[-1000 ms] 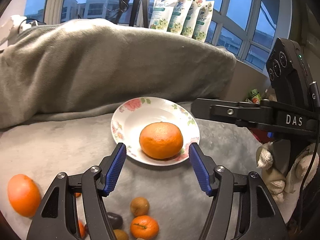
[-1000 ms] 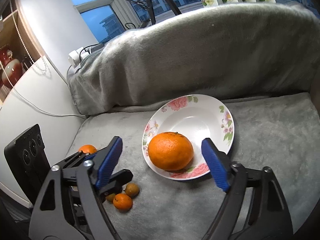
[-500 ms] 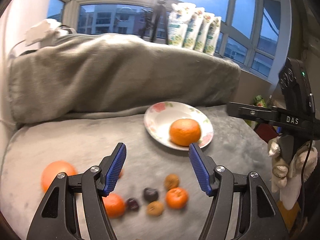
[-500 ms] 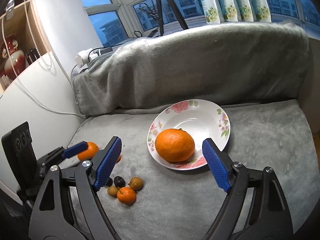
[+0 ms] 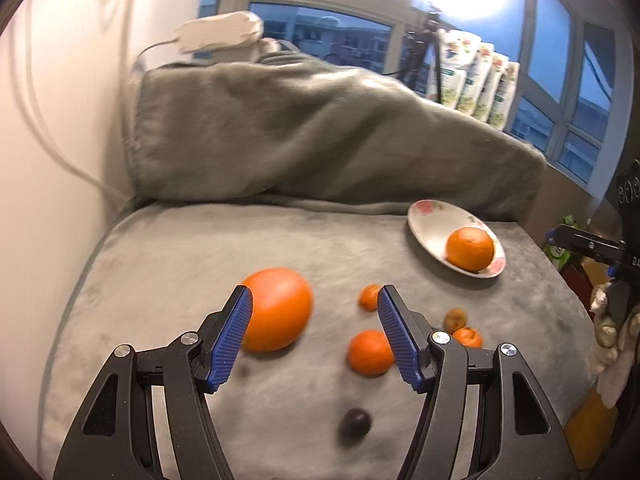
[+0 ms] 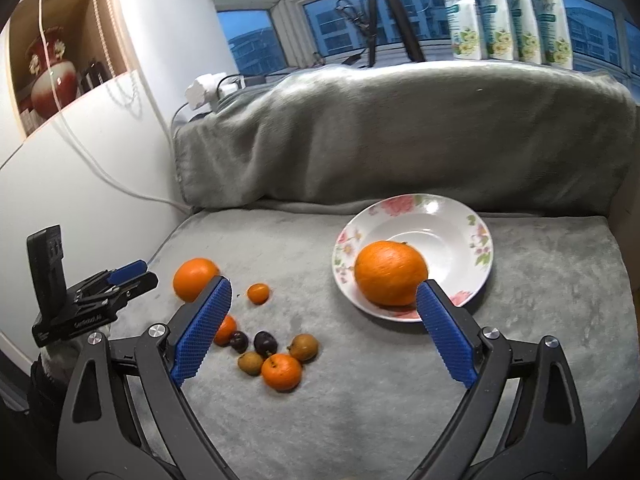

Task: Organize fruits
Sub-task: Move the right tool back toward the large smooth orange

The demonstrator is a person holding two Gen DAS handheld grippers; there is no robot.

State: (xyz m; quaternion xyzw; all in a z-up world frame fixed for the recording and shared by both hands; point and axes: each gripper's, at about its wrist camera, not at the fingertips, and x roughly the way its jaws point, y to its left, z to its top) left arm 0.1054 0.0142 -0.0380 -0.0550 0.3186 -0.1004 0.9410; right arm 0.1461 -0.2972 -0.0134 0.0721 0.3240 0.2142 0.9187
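A floral white plate [image 6: 474, 240] [image 5: 424, 222] on the grey blanket holds one big orange [image 6: 390, 273] [image 5: 469, 249]. Left of it lie a second big orange [image 5: 280, 308] [image 6: 195, 278], small mandarins [image 6: 281, 371] [image 5: 368, 352], brown fruits [image 6: 304, 346] and dark plums [image 6: 265, 341] [image 5: 355, 422]. My left gripper [image 5: 314, 334] is open and empty, just short of the loose big orange. My right gripper [image 6: 324, 330] hangs above the blanket between the plate and the small fruits; its jaws are opening with nothing between them. The left gripper also shows at the left edge of the right wrist view [image 6: 120, 276].
A grey blanket-covered backrest [image 6: 400, 132] rises behind the seat. A white wall with a cable [image 6: 100, 168] bounds the left side. Pouches [image 6: 504, 12] and a tripod [image 6: 384, 8] stand on the window sill. A gloved hand [image 5: 608, 336] holds the right tool.
My left gripper has swung left, away from the plate, toward the loose big orange. My right gripper has drawn back from the plate and its jaws have widened.
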